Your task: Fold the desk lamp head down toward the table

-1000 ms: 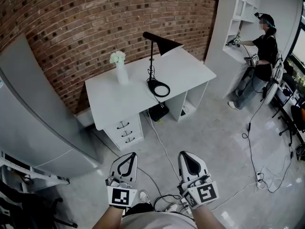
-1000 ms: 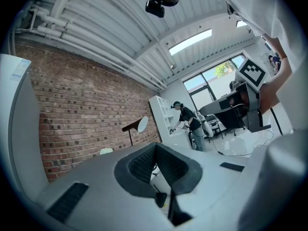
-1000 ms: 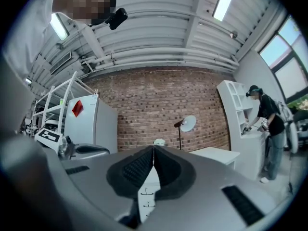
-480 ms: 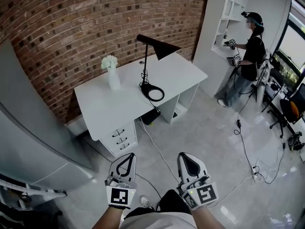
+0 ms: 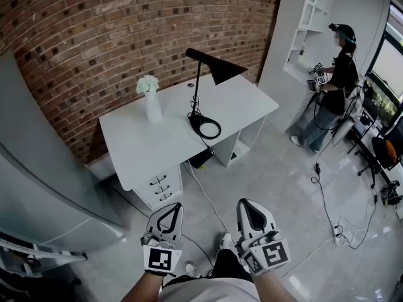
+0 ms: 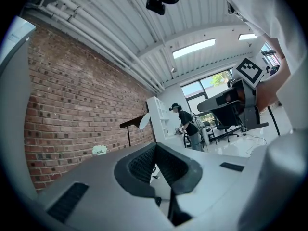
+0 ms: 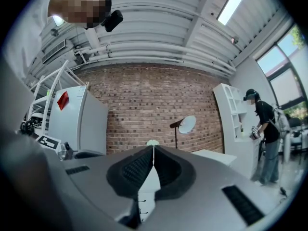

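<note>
The black desk lamp stands on the white desk by the brick wall, its cone head raised on a thin stem above a ring base. My left gripper and right gripper are low in the head view, over the floor and well short of the desk. Both are shut with nothing in them. In the left gripper view the lamp shows far beyond the shut left gripper. The right gripper view has the lamp head up and right of the shut right gripper.
A white vase of flowers stands left of the lamp. The desk has drawers and a cord running to the floor. A grey cabinet fills the left. A person stands by white shelves; cables trail there.
The desk and lamp have grown slightly in the view as I came closer. Both grippers stay shut ahead of me. The person at the right has stepped away from the shelves.
</note>
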The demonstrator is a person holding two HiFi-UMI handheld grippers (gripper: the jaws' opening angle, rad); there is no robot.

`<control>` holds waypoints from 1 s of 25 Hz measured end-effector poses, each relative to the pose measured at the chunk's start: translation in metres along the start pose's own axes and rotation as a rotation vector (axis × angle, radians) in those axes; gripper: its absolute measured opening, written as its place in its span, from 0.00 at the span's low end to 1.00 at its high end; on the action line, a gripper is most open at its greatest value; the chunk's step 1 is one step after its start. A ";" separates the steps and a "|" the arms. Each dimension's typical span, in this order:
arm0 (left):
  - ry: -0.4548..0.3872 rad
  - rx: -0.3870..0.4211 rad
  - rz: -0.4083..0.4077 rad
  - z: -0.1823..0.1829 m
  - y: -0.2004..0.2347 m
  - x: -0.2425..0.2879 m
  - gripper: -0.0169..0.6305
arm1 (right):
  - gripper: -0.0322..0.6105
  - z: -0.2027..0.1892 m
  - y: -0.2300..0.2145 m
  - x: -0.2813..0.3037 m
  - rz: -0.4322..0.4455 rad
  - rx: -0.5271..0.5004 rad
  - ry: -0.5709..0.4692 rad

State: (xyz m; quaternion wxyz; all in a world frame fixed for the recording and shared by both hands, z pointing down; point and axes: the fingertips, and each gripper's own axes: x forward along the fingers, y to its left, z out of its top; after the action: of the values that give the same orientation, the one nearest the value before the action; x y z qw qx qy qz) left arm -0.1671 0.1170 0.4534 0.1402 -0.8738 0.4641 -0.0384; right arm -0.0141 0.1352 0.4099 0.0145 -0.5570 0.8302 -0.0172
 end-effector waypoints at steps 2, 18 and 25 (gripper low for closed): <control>0.004 0.018 0.013 -0.002 0.005 0.010 0.04 | 0.08 -0.001 -0.007 0.013 0.017 0.008 -0.007; 0.089 0.062 0.122 -0.025 0.017 0.134 0.04 | 0.08 -0.005 -0.092 0.123 0.206 0.079 -0.026; 0.124 0.037 0.201 -0.027 0.023 0.198 0.04 | 0.08 -0.002 -0.150 0.161 0.268 0.098 -0.022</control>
State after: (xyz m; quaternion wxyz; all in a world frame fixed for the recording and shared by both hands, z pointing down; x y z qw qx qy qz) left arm -0.0788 -0.0634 0.4603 0.1307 -0.8160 0.5564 -0.0865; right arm 0.0634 -0.0706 0.4177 0.0529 -0.4398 0.8951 -0.0496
